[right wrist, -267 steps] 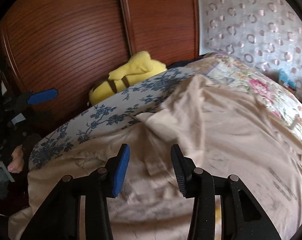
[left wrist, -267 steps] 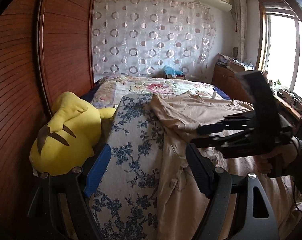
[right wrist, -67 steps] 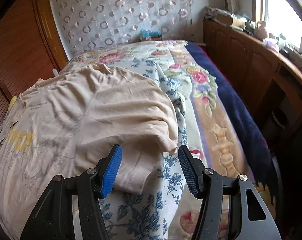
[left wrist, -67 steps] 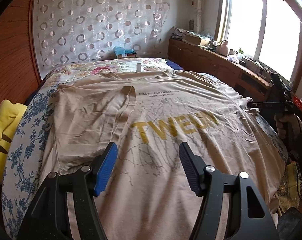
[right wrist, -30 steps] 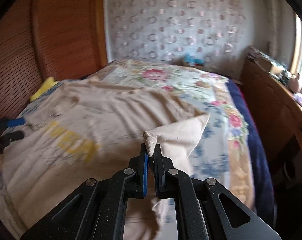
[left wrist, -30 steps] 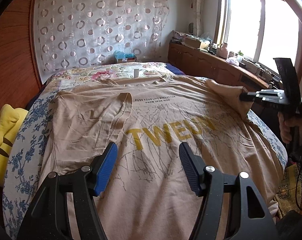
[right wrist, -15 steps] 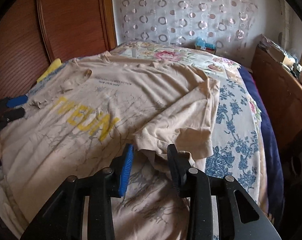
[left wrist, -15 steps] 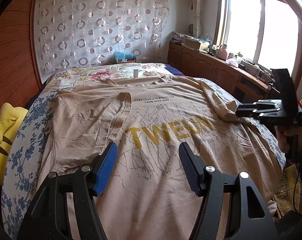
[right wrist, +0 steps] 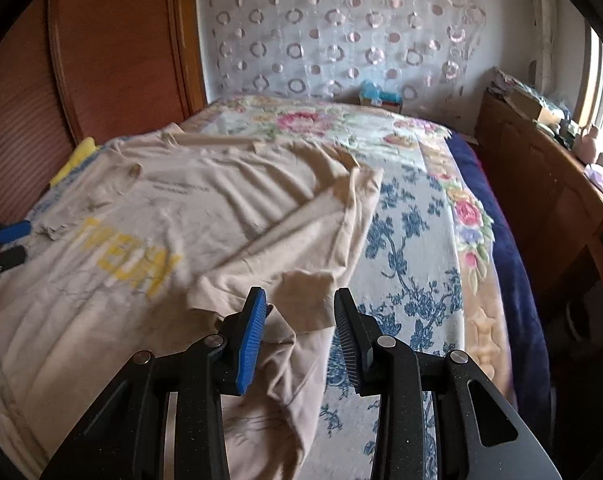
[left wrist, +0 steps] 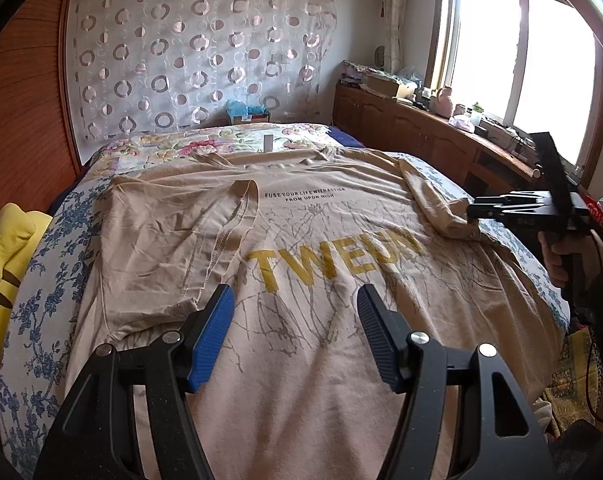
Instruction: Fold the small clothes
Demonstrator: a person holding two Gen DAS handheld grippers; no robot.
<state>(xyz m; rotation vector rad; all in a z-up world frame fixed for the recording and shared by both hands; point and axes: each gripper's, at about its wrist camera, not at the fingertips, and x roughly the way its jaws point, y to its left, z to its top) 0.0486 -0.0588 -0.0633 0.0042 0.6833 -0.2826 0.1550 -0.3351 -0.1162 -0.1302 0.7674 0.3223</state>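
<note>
A beige T-shirt (left wrist: 321,240) with yellow letters lies spread face up on the bed; it also shows in the right wrist view (right wrist: 181,216). Its left sleeve (left wrist: 173,240) is folded in over the chest. Its right sleeve (right wrist: 301,248) is folded in over the body, rumpled. My left gripper (left wrist: 295,316) is open and empty above the shirt's lower middle. My right gripper (right wrist: 299,320) is open just above the folded right sleeve's hem, holding nothing; it shows in the left wrist view (left wrist: 477,210) at the shirt's right edge.
The bed has a blue floral sheet (right wrist: 413,264) and a flowered quilt (left wrist: 205,148) toward the head. A yellow plush toy (left wrist: 5,256) lies at the left edge by the wooden wardrobe (right wrist: 113,52). A wooden cabinet (left wrist: 429,140) with clutter runs under the window on the right.
My right gripper carried the right sleeve in over the shirt, laid it down and opened, and now sits a little back from it. My left gripper stayed open and still.
</note>
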